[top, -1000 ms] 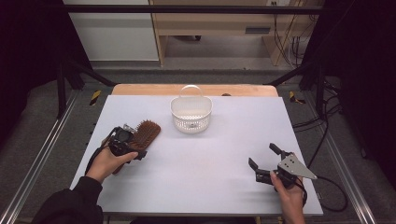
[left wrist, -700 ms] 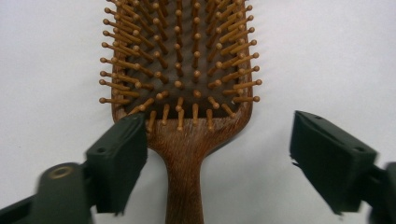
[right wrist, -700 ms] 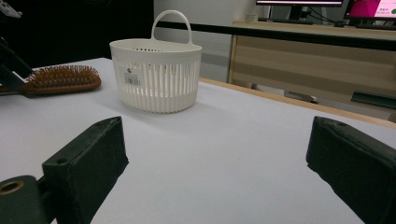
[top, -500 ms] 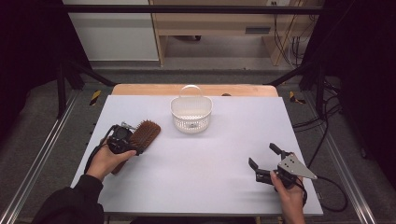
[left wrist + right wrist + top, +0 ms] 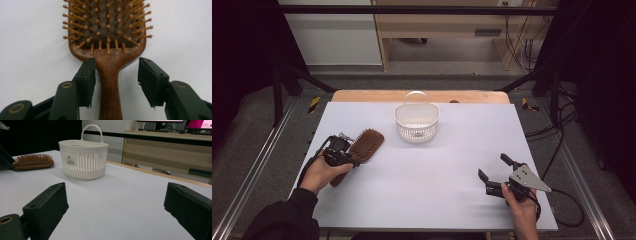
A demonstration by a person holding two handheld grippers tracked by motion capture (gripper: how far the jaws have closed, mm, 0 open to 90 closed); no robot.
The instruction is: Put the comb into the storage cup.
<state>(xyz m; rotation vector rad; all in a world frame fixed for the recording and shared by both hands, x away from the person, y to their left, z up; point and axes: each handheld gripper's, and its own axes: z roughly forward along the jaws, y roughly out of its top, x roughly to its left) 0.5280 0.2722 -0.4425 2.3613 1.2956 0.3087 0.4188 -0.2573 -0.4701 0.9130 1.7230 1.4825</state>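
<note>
Though the white basket (image 5: 83, 160) bears a small sticker (image 5: 71, 159), its print is too small to read. The brush (image 5: 108, 37) lies bristles-up on the pale table (image 5: 437, 170); the left gripper (image 5: 116, 75) has just been closing, one pad near the handle, the other apart. The right gripper (image 5: 498, 172) rests open. Desks and cables stand behind.

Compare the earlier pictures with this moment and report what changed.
The left gripper has just been closing its fingers around the neck of the wooden hairbrush. One finger sits at the handle, while the other is apart from it, so the brush is not yet clamped. The brush, the white basket and the open right gripper stayed where they were.
</note>
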